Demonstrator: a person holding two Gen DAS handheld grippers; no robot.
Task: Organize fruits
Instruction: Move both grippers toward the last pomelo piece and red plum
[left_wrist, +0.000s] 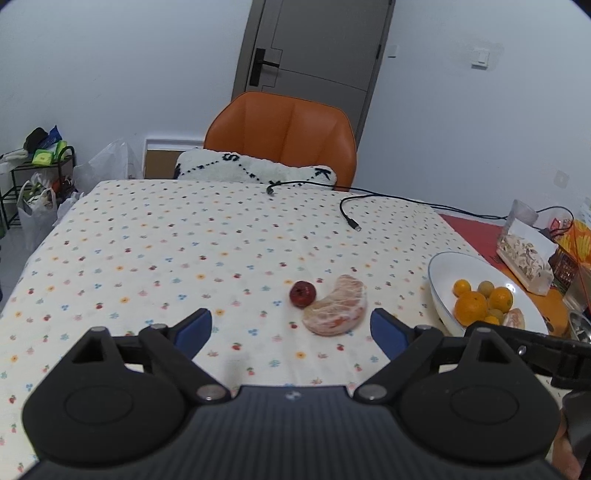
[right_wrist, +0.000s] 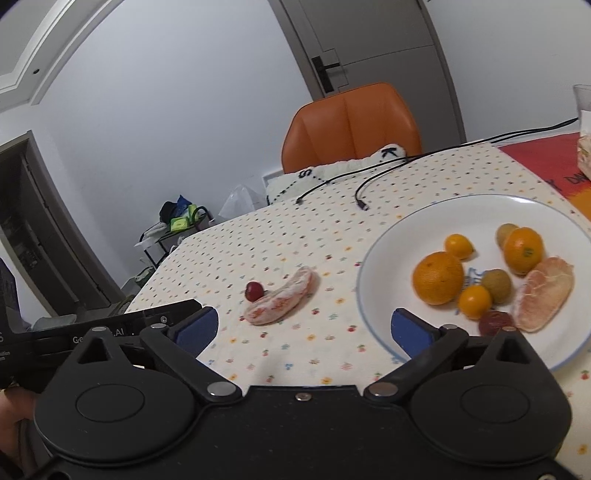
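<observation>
1. My right gripper's body hides the near rim of the white plate (right_wrist: 373, 258) in the right wrist view; the plate's right side is cut by the frame edge.
2. Dark red fruit (right_wrist: 495, 322) on the plate is half behind my gripper linkage; kind unclear.
3. Print at the plate's centre, under the oranges (right_wrist: 437, 277), is blurred and unreadable.
4. In the left wrist view the pomelo piece on the plate (left_wrist: 514, 318) is mostly hidden by my right gripper's arm.
5. Snack bag (left_wrist: 524, 258) contents too small to tell.
6. Lettering on the red mat (right_wrist: 546, 166) is cut off.
7. Cushion (left_wrist: 255, 168) is partly hidden by the table edge.
</observation>
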